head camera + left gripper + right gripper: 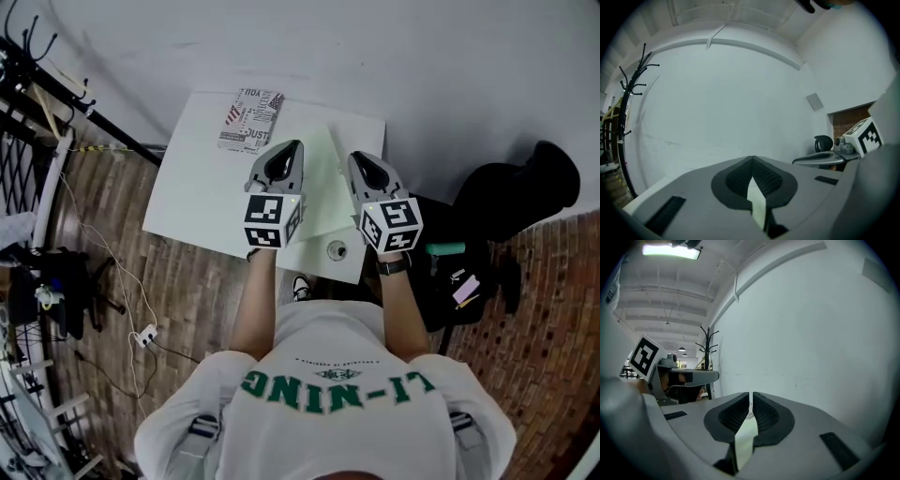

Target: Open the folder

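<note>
A pale green folder [325, 178] lies flat on the white table [192, 192], at its right half. Both grippers hover side by side over the near part of the folder and point at the wall. My left gripper [293, 144] [751, 158] has its tips touching and holds nothing; pale green shows only through the gap behind the tips. On the folder's right side, my right gripper [357, 157] [751, 393] is shut apart from a hairline slit, with nothing gripped. Each gripper view shows the other gripper beside it, level with it.
A patterned box [251, 117] lies at the table's far edge. A small round object [336, 249] sits near the front edge. A black chair [520, 192] stands to the right, a coat rack [52, 80] to the left. Cables and a power strip [145, 336] lie on the brick floor.
</note>
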Tool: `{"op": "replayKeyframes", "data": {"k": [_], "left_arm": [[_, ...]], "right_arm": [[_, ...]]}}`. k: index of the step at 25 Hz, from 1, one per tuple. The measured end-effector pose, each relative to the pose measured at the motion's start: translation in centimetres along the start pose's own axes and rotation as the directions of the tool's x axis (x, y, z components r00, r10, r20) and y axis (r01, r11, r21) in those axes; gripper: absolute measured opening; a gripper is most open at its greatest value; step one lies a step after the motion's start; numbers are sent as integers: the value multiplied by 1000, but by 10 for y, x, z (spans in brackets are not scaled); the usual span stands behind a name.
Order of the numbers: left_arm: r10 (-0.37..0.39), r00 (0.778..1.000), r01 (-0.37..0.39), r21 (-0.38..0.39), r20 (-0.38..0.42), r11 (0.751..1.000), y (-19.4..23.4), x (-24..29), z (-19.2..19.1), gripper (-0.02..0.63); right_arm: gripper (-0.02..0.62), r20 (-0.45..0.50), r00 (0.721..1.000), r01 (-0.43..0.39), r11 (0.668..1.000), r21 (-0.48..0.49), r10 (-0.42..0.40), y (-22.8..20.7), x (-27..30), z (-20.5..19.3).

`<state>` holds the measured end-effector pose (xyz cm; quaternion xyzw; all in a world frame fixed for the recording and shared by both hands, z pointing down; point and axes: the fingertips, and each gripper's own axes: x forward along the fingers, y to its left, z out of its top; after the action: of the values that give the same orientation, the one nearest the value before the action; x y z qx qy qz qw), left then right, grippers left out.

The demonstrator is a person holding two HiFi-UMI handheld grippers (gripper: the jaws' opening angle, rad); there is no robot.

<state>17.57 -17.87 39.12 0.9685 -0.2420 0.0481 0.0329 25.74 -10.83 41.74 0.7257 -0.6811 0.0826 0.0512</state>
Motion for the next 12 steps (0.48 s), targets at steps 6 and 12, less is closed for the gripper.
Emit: {"op": "replayKeyframes", "data": {"k": [6,12], "left_arm": [[33,999,-33,-6,-31,999,5,34,-9,14],[96,994,-96,-2,-51,995,17,50,-16,14]], "right_arm": [[99,-93,991,-89,995,44,93,-27,36,-28],[199,-201,956,-199,975,98,215,-37,59,-70]]}}
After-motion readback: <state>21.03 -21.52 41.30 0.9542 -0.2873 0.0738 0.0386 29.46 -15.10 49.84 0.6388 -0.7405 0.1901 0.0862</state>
